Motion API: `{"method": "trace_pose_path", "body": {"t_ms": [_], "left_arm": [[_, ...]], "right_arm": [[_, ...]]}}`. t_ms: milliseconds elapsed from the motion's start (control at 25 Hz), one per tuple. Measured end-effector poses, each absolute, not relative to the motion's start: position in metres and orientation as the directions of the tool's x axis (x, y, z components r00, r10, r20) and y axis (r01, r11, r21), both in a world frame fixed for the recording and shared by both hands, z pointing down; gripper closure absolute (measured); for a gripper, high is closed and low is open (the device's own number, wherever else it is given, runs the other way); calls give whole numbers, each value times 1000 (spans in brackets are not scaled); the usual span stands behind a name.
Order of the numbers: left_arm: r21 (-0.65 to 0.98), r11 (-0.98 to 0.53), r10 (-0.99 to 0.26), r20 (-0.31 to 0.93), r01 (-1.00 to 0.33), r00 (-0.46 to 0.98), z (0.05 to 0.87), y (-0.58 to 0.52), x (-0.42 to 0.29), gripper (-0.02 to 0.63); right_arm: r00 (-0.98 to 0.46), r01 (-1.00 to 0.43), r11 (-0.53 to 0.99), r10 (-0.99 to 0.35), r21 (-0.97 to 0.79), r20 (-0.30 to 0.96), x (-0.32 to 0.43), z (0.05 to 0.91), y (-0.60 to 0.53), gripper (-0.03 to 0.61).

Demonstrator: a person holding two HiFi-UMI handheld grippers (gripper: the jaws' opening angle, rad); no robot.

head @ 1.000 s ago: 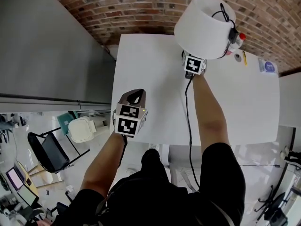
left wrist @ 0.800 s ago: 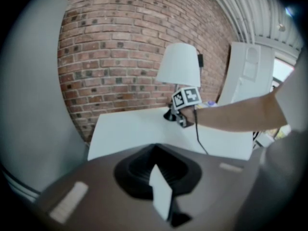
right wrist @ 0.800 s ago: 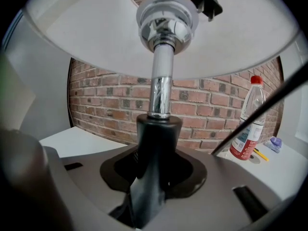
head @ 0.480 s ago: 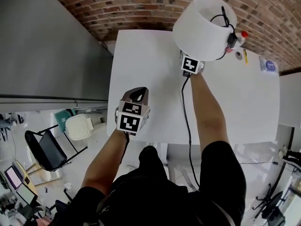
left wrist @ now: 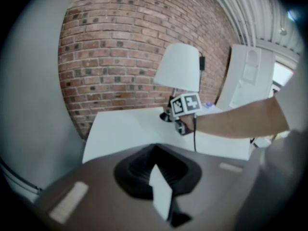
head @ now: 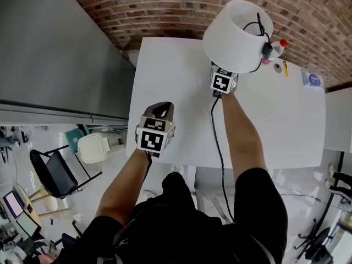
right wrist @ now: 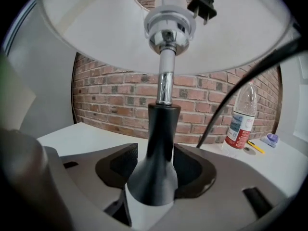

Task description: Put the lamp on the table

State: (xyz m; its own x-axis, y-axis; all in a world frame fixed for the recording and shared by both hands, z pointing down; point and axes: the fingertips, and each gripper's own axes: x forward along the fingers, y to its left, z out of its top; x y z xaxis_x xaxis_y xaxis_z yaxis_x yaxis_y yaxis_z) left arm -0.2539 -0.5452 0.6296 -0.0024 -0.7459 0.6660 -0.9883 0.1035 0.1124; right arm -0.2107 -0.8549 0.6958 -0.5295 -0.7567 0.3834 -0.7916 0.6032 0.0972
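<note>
Right gripper [head: 222,81] is clenched on the lamp [head: 234,37]. In the right gripper view both black pads [right wrist: 118,165] press the dark flared lower stem [right wrist: 159,148], one on each side. The stem stands upright, chrome tube above it running up into the white shade [right wrist: 96,23]. A black plug [right wrist: 202,6] hangs inside the shade near the socket.

Lamp position: upper right of the head view, over the far part of the white table [head: 176,92], close to the brick wall [head: 165,4]. The shade hides the base from the head view. In the left gripper view the lamp [left wrist: 178,66] is at frame centre, with its dark base [left wrist: 166,116] low at the table top. I can't tell whether it touches.

A black cord [head: 215,131] runs from my right gripper down along my forearm and off the near table edge.

Left gripper [head: 155,126] is at centre left of the head view, over the near left table edge, well apart from the lamp. Its jaws are closed together, with nothing between them.

Also on the table: a clear bottle [head: 276,47] with a red cap just right of the shade, and a yellow pen [head: 285,68] beside it. A black chair [head: 55,175] stands on the floor at lower left.
</note>
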Motion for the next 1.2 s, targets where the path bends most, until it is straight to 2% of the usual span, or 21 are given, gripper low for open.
{"method": "trace_pose_path", "body": {"t_ms": [200,320,360,680,1000,1200], "left_arm": [[104,96,-752,659,-990,-4,614,-545,-246,618],[108,85,-767,642,-991,4,600,-550,-242,618],[110,82,-772,636,-991,6,594,-550,-241,618],[178,72,-803,593,-981,49,559,-536,-220,618],[195,-46,-852,504,-980,141,513,-525,-200,618],[129,-144,-863,468,-981,188,488,-510,-196,618]], "right_arm": [[-555,-783,621,-671,-37,492,-191,705,-804,383],[-526,-789,614,-655,-24,543,-175,702,-778,542],[-520,-788,615,-652,-16,552,-170,699,-768,565],[-520,-801,598,-661,-39,541,-130,624,-675,578],[-580,-798,580,-665,-163,470,-125,538,-593,580],[-566,-822,534,-724,-200,393,-116,489,-559,580]]}}
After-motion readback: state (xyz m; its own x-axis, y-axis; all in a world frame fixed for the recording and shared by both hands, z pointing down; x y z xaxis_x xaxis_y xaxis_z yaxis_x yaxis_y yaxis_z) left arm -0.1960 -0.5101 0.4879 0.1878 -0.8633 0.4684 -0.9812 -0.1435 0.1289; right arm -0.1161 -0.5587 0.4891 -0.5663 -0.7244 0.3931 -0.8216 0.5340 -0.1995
